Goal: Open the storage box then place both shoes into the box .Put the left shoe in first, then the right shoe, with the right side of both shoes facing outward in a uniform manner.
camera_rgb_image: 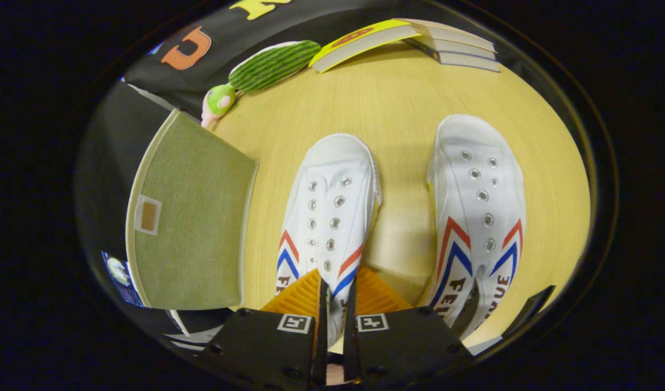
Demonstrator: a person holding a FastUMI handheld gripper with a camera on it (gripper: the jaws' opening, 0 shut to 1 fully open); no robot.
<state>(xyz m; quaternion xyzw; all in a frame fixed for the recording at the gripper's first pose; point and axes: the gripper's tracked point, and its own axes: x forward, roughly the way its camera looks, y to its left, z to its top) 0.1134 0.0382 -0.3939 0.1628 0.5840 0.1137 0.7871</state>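
The gripper's fingers (336,304) pinch the rear edge of the left white canvas shoe (329,217) on the wooden table (397,103), just right of the open green fabric storage box (194,217); lift steadily, right side outward.

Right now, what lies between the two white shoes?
Only bare table lies between the left-hand shoe and the right-hand shoe in the gripper view. The gripper is shut on the left-hand shoe.
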